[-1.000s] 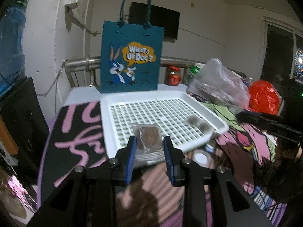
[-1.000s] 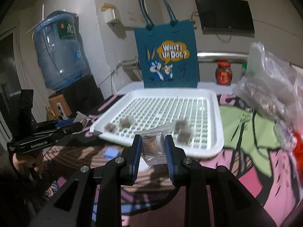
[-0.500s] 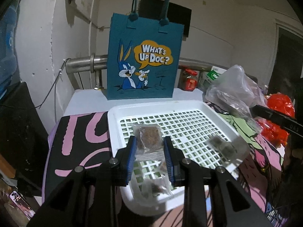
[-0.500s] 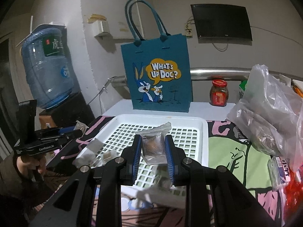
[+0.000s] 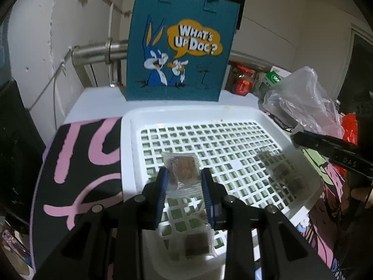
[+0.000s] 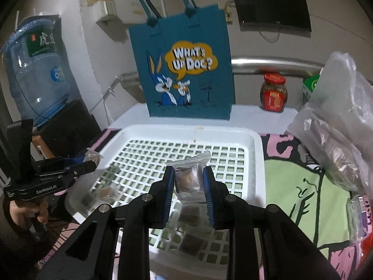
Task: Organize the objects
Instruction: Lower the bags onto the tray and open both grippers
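Standing at the far edge of the surface, against a white wall: teal felt tote bag printed with a cartoon rabbit and "What's Up Doc?", upright, handles raised. Sitting just beside it toward the far right corner: red-lidded jar. Hanging on the wall above: dark screen. Standing off the left edge: blue water bottle.

Lying mid-surface on a patterned cloth: white grid tray, its far rim near the tote.

Hovering over the tray's near left portion: left tongs, narrowly parted, pressing on a clear sachet holding a brown block. Resting on the grid below them, near the tray's front rim: another wrapped brown piece.

Hovering over the tray's near right portion: right tongs, narrowly parted, gripping a second clear sachet with brown contents. Lying on the grid beneath: more wrapped pieces; further blurred ones near the tray's left rim.

Slumping along the right edge of the surface: crumpled clear plastic bag.

Gripping the left tool's handle, seen in the right wrist view: a hand.
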{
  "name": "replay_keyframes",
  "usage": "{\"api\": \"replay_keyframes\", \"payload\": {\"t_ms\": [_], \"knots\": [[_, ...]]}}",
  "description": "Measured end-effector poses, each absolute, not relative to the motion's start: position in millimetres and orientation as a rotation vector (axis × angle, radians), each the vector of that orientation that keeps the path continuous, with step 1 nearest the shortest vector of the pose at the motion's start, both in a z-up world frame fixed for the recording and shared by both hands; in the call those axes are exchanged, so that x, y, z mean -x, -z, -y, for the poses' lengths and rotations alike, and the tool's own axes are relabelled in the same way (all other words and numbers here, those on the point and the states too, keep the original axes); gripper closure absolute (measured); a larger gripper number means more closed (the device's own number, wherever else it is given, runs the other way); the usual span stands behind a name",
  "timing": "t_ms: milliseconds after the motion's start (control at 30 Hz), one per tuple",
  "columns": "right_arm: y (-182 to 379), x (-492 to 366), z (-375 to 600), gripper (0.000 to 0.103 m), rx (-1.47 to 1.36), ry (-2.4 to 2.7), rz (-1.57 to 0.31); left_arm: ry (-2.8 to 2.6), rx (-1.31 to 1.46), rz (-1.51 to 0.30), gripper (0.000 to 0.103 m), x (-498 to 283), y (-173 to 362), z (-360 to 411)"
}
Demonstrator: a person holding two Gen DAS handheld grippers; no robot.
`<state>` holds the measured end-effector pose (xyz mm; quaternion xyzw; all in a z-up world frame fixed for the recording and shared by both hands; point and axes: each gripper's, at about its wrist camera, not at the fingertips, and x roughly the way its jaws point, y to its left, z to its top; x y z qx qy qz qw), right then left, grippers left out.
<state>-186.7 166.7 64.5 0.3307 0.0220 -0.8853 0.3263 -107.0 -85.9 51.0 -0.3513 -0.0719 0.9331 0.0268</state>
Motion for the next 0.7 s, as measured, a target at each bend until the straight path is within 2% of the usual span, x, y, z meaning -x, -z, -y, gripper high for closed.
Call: {"api": "replay_keyframes", "payload": {"t_ms": [567, 633, 667, 700], "knots": [[-31, 215, -150, 0.079, -1.024, 2.329, -0.102, -2.843, 1.226, 0.224, 0.073, 123, -23, 82], [-30, 216, -151, 0.074, -1.033, 2.350, -0.098, -2.823, 1.232, 0.239, 0.067, 124, -24, 81], [-30, 216, -152, 0.069, -1.040, 2.346, -0.086, -2.819, 1.225, 0.244, 0.057, 124, -25, 81], [-31, 216, -154, 0.060, -1.043, 2.343, -0.071, -2.829, 1.205, 0.241, 0.043, 122, -28, 80]]}}
